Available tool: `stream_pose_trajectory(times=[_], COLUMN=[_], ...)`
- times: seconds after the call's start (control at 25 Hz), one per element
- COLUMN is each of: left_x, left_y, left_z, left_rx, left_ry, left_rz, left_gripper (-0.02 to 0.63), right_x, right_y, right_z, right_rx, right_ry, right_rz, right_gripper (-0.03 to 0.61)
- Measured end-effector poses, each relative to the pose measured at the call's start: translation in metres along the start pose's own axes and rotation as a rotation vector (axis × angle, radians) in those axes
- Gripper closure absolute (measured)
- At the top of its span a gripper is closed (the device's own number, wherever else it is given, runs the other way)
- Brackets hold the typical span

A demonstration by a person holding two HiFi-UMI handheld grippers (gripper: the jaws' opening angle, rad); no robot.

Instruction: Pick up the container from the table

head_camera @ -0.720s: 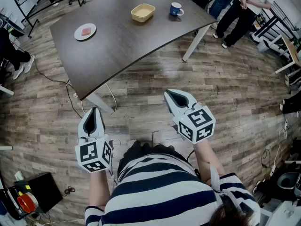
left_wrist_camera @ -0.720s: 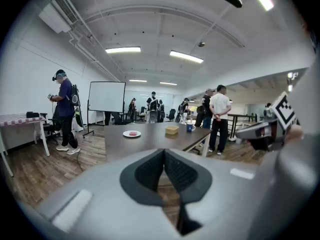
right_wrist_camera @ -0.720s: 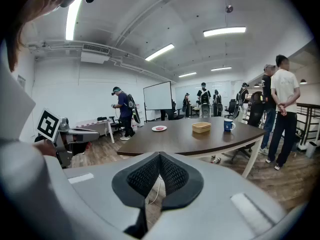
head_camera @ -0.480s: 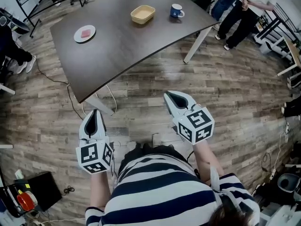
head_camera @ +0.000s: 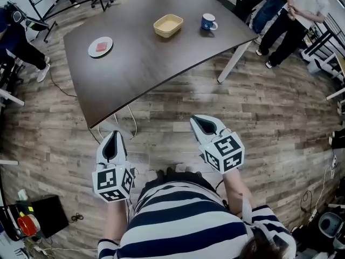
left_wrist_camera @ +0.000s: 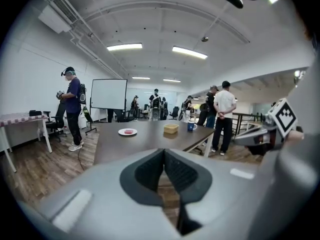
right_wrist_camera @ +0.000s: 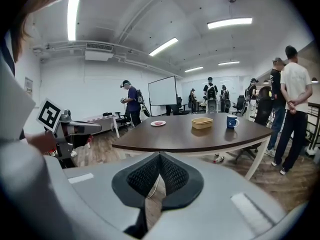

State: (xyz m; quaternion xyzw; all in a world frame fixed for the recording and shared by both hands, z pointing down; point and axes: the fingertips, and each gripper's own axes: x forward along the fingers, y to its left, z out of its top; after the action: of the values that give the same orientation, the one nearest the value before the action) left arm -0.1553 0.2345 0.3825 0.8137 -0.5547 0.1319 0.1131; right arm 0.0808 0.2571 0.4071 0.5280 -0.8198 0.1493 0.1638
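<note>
Barely begun: both tools empty, container far ahead

Nearest to me: left gripper (head_camera: 114, 135) is held low over the wood floor (head_camera: 161, 104), jaws pressed together, nothing between them. Right gripper (head_camera: 195, 118) is alongside in the same state, pads closed tip to tip and empty. Both noses tilt slightly down, toward the table. The marker cubes (head_camera: 225, 152) on their backs carry black-and-white square patterns only, no words.

Ahead of both tips: bare floor, then the near corner of the dark table (head_camera: 145, 69). Neither tool is over the tabletop, and I judge I am well short of reaching it.

On the table: a white plate (head_camera: 100, 46) with something pink on it sits ahead and left of the left gripper. Farther on, ahead between the two tools, is the container (head_camera: 167, 25): tan, shallow, open-topped, upright, seemingly empty. A blue mug (head_camera: 208, 21) stands near its right side, not touching. The white mark on the mug is too small to read.

Beyond: people (head_camera: 302, 4) standing and a whiteboard (left_wrist_camera: 109, 94), with no writing I can make out.

Progress: nothing done. What is left is to approach, spread one pair of jaws, grip the container's rim and lift. The right tool looks better lined up.
</note>
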Motion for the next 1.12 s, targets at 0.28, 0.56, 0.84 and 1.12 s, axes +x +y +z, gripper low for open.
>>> stream_pose_trajectory(times=[0.28,0.56,0.84,1.12], left_x=[0.031,0.048,0.083,0.129], left_y=[-0.032,-0.048,-0.022,0.014], left_z=[0.005,0.003,0.014,0.025], left_rx=[-0.031,-0.051,-0.061,-0.070], left_ry=[0.001,0.024,0.022,0.039], left_rz=[0.016,0.032,0.020,-0.024], left_gripper=[0.614,0.614,0.614,0.614], right_x=[0.003,0.021,0.065,0.117], right_y=[-0.044,-0.058,-0.057,-0.056], right_z=[-0.007,-0.015,0.004,0.037], right_rx=[-0.050,-0.088,-0.101,-0.124], right_ry=[0.040,0.076,0.090,0.107], right_rz=[0.020,0.085,0.113,0.097], right_gripper=[0.586,0.586,0.586,0.586])
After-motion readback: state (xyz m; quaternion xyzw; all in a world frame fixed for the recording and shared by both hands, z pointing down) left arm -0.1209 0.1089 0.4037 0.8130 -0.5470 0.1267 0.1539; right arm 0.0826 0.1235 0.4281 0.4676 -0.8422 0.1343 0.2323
